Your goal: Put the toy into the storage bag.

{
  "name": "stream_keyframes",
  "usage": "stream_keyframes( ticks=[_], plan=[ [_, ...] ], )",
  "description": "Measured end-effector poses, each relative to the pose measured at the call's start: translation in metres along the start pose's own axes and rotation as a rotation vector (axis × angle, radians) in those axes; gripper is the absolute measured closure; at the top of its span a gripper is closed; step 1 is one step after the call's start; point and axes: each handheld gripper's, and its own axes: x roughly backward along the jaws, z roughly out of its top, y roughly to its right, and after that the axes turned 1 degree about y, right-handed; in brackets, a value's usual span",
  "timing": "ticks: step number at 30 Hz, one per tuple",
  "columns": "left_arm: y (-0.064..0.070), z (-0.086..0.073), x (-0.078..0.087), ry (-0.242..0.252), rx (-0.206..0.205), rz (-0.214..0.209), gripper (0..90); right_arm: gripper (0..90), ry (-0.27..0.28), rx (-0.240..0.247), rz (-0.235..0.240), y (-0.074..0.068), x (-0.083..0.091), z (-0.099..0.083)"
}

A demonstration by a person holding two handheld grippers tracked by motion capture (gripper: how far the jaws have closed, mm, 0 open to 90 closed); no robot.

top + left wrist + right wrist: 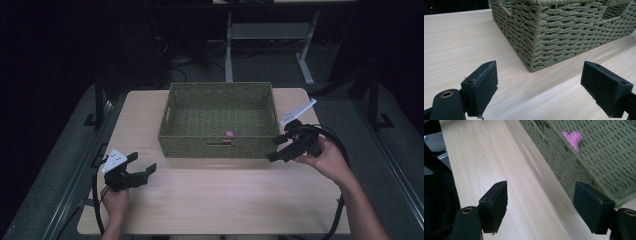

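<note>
Reaching for the pink spiky toy [229,134] means going over the near wall of the woven basket [172,107], because the toy lies on the basket floor close against the inside of that wall, about midway along it. Your right gripper [281,148] hovers at the basket's near right corner with its jaws spread wide and nothing between them; in the right gripper view the toy [573,138] sits beyond the rim, and the picture there is blurred. Lift that gripper clear of the rim first, then come down steeply from above so the near jaw does not catch the weave. Close only when both jaws flank the toy. Your left gripper [138,169], also wide and empty, hangs over the counter [225,200] near the basket's left corner; you could rest it against the basket wall if the basket seems likely to slide.
</note>
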Motion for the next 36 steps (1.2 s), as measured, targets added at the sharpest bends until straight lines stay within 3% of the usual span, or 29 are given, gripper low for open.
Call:
stream_keyframes(
  ticks=[10, 36],
  plan=[
    [0.000, 0.000, 0.000, -0.001, -0.002, 0.000, 13.6, 27.4, 0.000, -0.046, -0.006, 0.002, -0.007, -0.032],
    [0.001, 0.000, -0.001, -0.002, -0.004, -0.003, 13.6, 27.4, -0.001, -0.109, -0.046, -0.004, -0.017, -0.088]
  ],
)
